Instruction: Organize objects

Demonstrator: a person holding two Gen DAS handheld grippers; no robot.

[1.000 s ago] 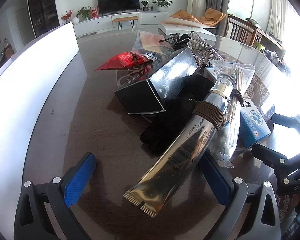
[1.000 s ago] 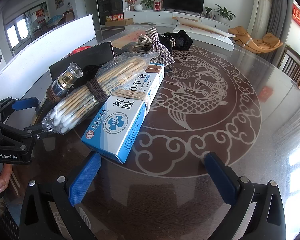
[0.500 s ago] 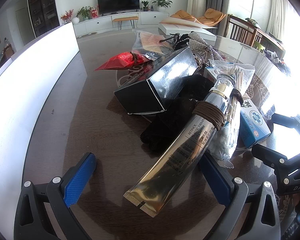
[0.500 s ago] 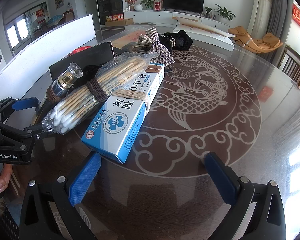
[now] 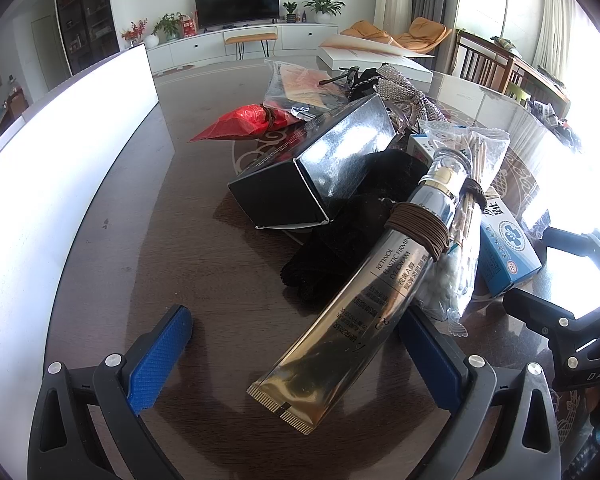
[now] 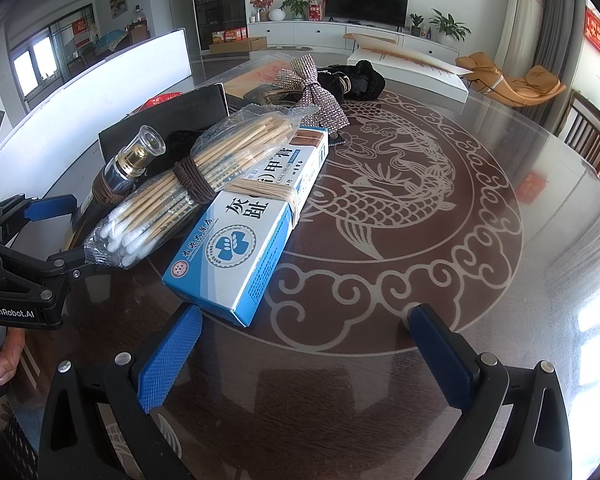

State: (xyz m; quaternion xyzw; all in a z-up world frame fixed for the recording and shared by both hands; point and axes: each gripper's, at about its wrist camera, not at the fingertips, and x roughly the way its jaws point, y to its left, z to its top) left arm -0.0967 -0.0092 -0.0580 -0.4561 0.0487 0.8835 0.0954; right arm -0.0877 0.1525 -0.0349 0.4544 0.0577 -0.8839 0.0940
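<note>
With both your left tongs (image 5: 296,344) and right tongs (image 6: 304,352) released and empty, nothing looks sorted yet: the cream tube (image 5: 364,300), cotton swabs (image 6: 188,196) and blue box (image 6: 256,224) lie heaped on the surface (image 6: 380,392).

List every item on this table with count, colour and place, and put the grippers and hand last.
cream tube: 1, silver-gold, brown cord around it, between the left gripper's fingers
cotton swab bag: 1, clear, brown cord around it, leaning on the blue box
blue box: 1, blue-white, tan band, beside the tube
black box: 1, glossy black, behind the tube
black cloth: 1, under the tube
red packet: 1, far left
rhinestone bow: 1, silver, behind the blue box
table: 1, brown, dragon motif
left gripper: open
right gripper: open, empty
hand: holding the left gripper
</note>
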